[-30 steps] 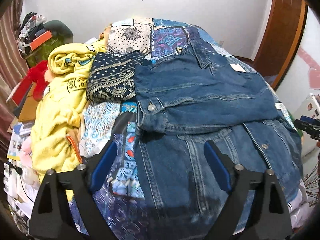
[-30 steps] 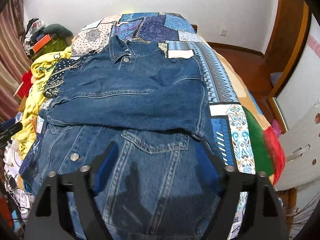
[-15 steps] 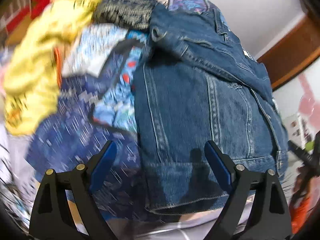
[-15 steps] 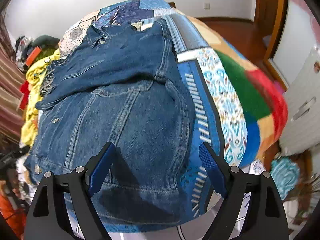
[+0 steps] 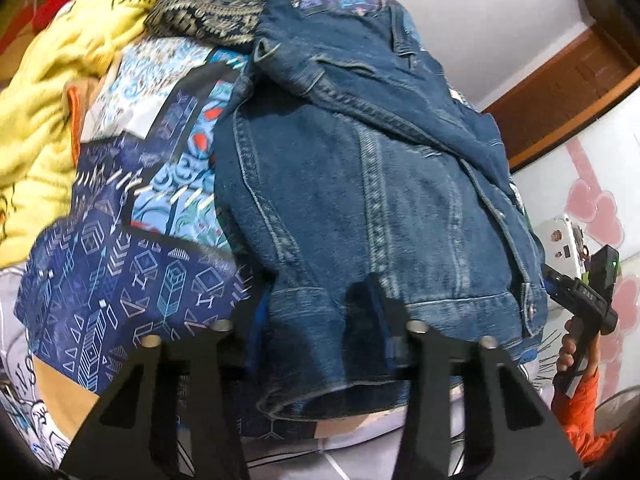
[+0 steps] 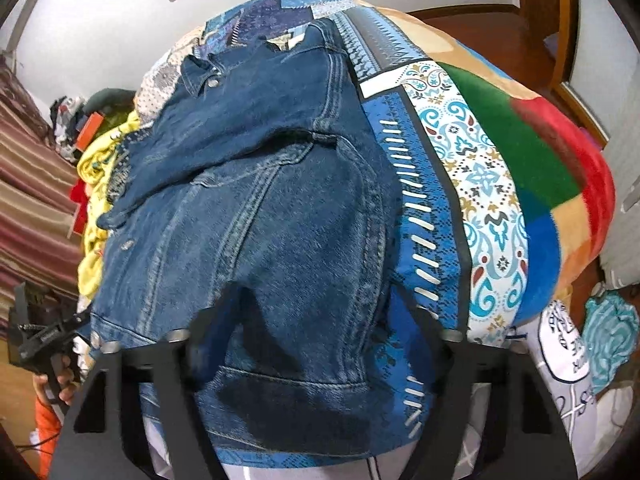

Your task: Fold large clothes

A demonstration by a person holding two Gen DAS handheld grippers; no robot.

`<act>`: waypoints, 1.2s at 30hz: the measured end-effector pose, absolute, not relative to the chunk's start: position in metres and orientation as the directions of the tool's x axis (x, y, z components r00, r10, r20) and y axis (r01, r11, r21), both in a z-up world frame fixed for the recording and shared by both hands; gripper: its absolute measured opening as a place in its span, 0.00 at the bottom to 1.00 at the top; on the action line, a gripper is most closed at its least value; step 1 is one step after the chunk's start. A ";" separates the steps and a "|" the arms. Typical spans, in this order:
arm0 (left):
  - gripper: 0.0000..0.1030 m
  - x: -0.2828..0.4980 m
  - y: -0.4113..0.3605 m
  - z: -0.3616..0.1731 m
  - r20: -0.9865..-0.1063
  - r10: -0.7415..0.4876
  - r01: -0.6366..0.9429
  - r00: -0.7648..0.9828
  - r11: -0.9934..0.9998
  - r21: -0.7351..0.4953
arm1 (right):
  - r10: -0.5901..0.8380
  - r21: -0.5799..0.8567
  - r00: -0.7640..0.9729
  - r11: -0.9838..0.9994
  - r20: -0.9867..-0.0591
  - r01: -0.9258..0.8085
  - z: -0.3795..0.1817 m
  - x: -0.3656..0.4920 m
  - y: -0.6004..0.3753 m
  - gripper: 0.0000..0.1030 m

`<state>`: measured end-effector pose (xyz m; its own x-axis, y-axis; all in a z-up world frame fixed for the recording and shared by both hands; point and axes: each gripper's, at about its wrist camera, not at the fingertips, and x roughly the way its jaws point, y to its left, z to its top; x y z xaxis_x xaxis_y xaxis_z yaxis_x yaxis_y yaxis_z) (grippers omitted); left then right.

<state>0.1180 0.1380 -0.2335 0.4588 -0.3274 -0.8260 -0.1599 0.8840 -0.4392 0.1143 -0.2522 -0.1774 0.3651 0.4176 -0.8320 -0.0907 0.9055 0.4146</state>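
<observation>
A denim jacket (image 5: 360, 200) lies spread on a patchwork bedspread (image 5: 120, 272), its hem at the near bed edge. The left gripper (image 5: 320, 320) is closing, fingers bunching one hem corner between them. The right gripper (image 6: 312, 320) is closing around the other corner; whether its pads press yet, I cannot tell. Yellow blanket (image 5: 44, 100) lies beside.

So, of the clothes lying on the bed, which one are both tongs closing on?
The blue denim jacket: its hem lies between both closing tongs, while the yellow garment and dark patterned one lie apart.
</observation>
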 end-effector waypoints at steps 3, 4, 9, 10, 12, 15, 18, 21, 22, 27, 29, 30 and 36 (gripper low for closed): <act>0.22 0.125 0.139 -0.225 -0.817 -0.325 -0.159 0.476 0.882 -0.444 | 0.453 0.450 0.364 0.888 -0.814 -0.097 -0.176 0.117 -0.252 0.19; 0.19 0.127 0.142 -0.223 -0.814 -0.326 -0.159 0.481 0.881 -0.446 | 0.459 0.454 0.366 0.885 -0.809 -0.107 -0.174 0.119 -0.250 0.15; 0.16 0.143 0.150 -0.196 -0.782 -0.314 -0.140 0.538 0.882 -0.450 | 0.466 0.409 0.401 0.885 -0.789 -0.223 -0.153 0.127 -0.228 0.08; 0.16 0.148 0.151 -0.187 -0.769 -0.308 -0.131 0.559 0.884 -0.449 | 0.474 0.406 0.410 0.880 -0.779 -0.246 -0.146 0.131 -0.223 0.08; 0.16 0.156 0.153 -0.172 -0.750 -0.299 -0.117 0.590 0.888 -0.446 | 0.489 0.406 0.430 0.872 -0.759 -0.275 -0.135 0.141 -0.217 0.08; 0.15 0.175 0.158 -0.147 -0.713 -0.277 -0.096 0.644 0.895 -0.435 | 0.508 0.394 0.472 0.860 -0.721 -0.323 -0.114 0.160 -0.209 0.07; 0.14 0.206 0.161 -0.123 -0.696 -0.204 -0.098 0.688 0.924 -0.369 | 0.490 0.336 0.513 0.867 -0.704 -0.367 -0.095 0.184 -0.195 0.07; 0.14 0.242 0.166 -0.102 -0.663 -0.160 -0.097 0.731 0.938 -0.332 | 0.465 0.268 0.562 0.877 -0.684 -0.399 -0.077 0.215 -0.180 0.07; 0.14 0.254 0.168 -0.098 -0.655 -0.143 -0.102 0.742 0.941 -0.321 | 0.458 0.258 0.576 0.881 -0.677 -0.397 -0.074 0.227 -0.179 0.07; 0.14 0.305 0.194 -0.111 -0.664 -0.086 -0.190 0.743 0.924 -0.332 | 0.415 0.268 0.611 0.908 -0.674 -0.321 -0.082 0.286 -0.183 0.06; 0.14 0.323 0.203 -0.131 -0.689 -0.064 -0.236 0.722 0.913 -0.332 | 0.398 0.284 0.603 0.917 -0.691 -0.280 -0.094 0.307 -0.184 0.06; 0.14 0.334 0.207 -0.144 -0.709 -0.055 -0.257 0.703 0.910 -0.326 | 0.388 0.289 0.592 0.922 -0.706 -0.259 -0.105 0.319 -0.184 0.06; 0.14 0.364 0.214 -0.215 -0.803 -0.025 -0.340 0.596 0.898 -0.280 | 0.358 0.283 0.508 0.933 -0.783 -0.221 -0.154 0.355 -0.179 0.06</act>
<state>0.3640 0.2135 -0.2145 0.5961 -0.0250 -0.8025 -0.3399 0.8977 -0.2804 0.3551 -0.1794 -0.1545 0.5082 0.3577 -0.7835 -0.2214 0.9334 0.2825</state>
